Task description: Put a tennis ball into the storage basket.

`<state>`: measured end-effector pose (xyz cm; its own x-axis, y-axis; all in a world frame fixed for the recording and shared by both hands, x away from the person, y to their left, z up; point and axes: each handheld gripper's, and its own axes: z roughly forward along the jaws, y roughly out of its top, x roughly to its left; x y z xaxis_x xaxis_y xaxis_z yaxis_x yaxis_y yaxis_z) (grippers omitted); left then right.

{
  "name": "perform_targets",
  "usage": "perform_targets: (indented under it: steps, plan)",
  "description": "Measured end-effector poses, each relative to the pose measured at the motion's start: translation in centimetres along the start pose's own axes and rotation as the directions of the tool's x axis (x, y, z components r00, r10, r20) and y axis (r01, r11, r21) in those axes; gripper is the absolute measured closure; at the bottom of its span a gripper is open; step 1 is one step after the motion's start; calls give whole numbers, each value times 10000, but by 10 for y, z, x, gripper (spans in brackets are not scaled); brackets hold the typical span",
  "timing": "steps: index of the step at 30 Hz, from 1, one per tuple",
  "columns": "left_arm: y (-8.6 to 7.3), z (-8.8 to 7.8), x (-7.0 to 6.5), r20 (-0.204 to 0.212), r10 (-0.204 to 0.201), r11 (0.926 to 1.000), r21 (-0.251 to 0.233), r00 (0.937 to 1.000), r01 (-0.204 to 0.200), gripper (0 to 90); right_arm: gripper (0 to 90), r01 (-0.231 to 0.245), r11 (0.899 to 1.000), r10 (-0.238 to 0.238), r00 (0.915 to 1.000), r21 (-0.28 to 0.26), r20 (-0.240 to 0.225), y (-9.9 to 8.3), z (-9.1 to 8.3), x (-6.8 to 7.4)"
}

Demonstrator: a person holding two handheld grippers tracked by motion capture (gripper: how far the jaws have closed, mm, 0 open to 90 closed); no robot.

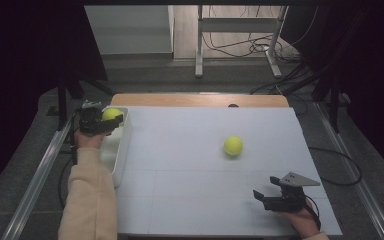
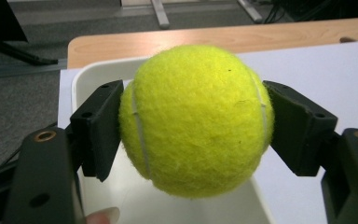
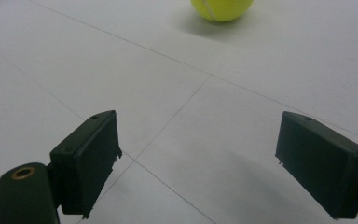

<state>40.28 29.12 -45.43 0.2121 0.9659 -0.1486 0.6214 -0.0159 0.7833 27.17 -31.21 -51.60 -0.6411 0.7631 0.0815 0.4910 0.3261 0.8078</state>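
High view: the left gripper holds a tennis ball over the white bin at the table's left edge. In the left gripper view the two black pads press on opposite sides of the ball, about at its widest line, with the bin's open inside right below it. A second ball lies free on the white mat, well apart from the bin. The right gripper rests low on the mat near the front edge, jaws wide and empty; in the right gripper view the free ball sits ahead of it, at the top edge.

The ball looks light, and its felt should give the pads good friction, so slipping seems unlikely. It is springy: a firm squeeze will dent it a little, not harm it. The best hold is across the middle, as here; off-centre pads could squirt it out. Dropped from height it will likely bounce, and may hop out of the bin, so a low release seems wise.
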Motion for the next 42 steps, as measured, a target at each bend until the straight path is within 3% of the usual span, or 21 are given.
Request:
perform_targets:
  steps: [26, 30, 33, 42]
  plan:
    - [-3, 6, 1, -84, 28, 9991, 419, 10000, -25, 250, 139, 14, 10000, -14, 10000, 26, 18, 0, 0, 0]
    - [0, 4, 0, -271, -16, 9996, 279, 9996, 24, 119, 139, 9, 10000, -9, 10000, 30, 13, 0, 0, 0]
    - [2, 2, -1, -217, -133, 9999, 83, 9997, 135, 82, 139, 3, 10000, -3, 10000, 36, 7, 0, 0, 0]
    - [5, -5, -5, 445, -161, 9984, -529, 9989, 185, 75, 138, 10, 10000, -10, 10000, 42, -4, 0, 0, 0]
